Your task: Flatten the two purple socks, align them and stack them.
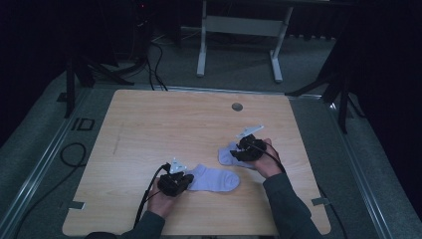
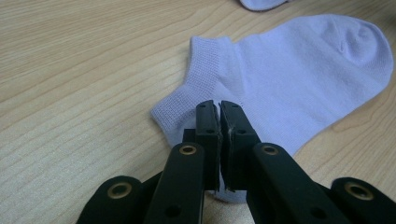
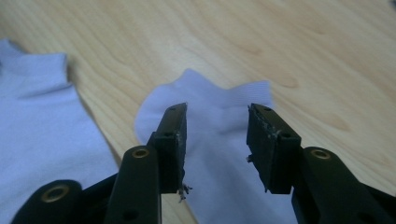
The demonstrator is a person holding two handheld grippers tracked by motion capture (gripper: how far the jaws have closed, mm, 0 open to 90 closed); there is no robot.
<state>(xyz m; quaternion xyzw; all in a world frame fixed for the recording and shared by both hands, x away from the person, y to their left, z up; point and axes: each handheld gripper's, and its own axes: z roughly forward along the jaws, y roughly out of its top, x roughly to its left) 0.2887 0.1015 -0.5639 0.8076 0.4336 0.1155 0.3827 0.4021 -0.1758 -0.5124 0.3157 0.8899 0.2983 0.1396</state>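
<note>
From the high view, two pale lilac socks lie apart on the wooden desk (image 1: 149,124): the near sock (image 1: 214,178) flat beside the left gripper (image 1: 185,180), the far sock (image 1: 229,154) partly under the right gripper (image 1: 239,152). The left gripper view adds what the high view cannot resolve: its fingers (image 2: 207,123) are pressed together on the near sock (image 2: 299,65) at the cuff edge, pinching the fabric. The right gripper view shows the right gripper (image 3: 217,135) with fingers (image 3: 173,140) spread wide above the far sock (image 3: 215,107), whose cuff end lies between them, unpinched. The near sock's cuff (image 3: 32,93) lies at that view's left.
</note>
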